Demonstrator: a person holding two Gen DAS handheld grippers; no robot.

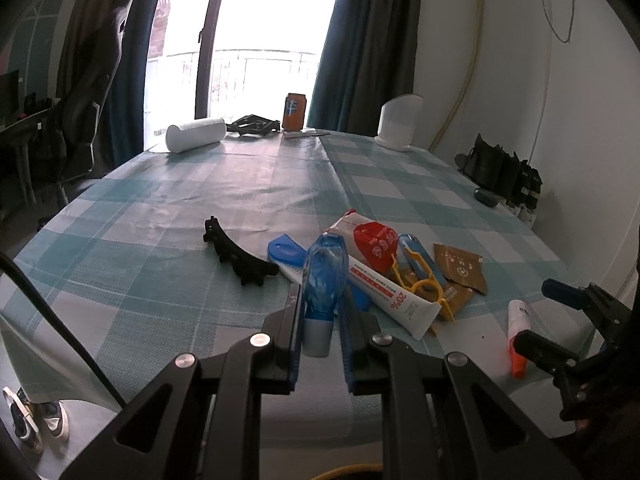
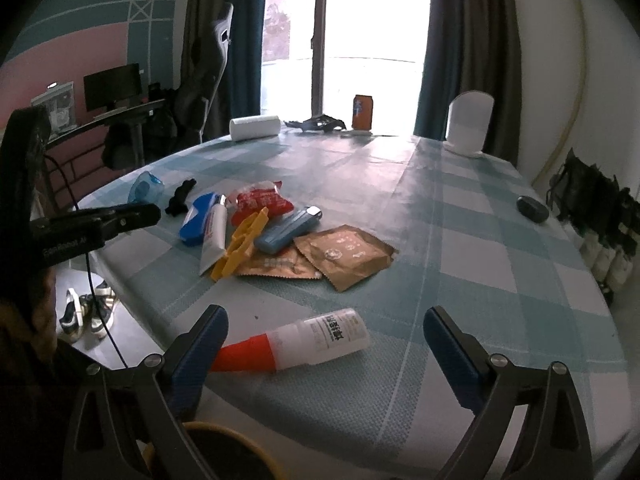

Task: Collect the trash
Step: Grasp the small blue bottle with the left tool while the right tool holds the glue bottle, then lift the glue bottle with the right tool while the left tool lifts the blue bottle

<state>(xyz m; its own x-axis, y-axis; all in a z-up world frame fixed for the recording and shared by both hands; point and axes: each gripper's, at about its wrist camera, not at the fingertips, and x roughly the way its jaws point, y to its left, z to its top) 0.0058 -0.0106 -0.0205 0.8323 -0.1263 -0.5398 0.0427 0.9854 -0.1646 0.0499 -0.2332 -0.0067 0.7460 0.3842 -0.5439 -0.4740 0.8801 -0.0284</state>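
My left gripper [image 1: 320,312] is shut on a crushed blue plastic bottle [image 1: 324,276] with a pale cap, held above the checked tablecloth [image 1: 180,208]. My right gripper [image 2: 320,344] is open, its fingers on either side of a small white bottle with an orange cap [image 2: 304,344] lying on the cloth; this bottle also shows in the left wrist view [image 1: 519,332]. A pile lies mid-table: a red snack bag [image 2: 260,202], brown wrappers [image 2: 344,254], a white toothpaste tube [image 2: 214,232], a yellow clip [image 2: 240,246] and a blue case [image 2: 286,230].
A black hair claw [image 1: 236,254] lies left of the pile. At the far edge stand an orange can [image 1: 295,111], a white roll [image 1: 196,134], a black frame [image 1: 252,124] and a white container [image 2: 468,124]. A dark pebble-like case [image 2: 531,209] lies right. A yellow-rimmed bin [image 2: 216,452] is below.
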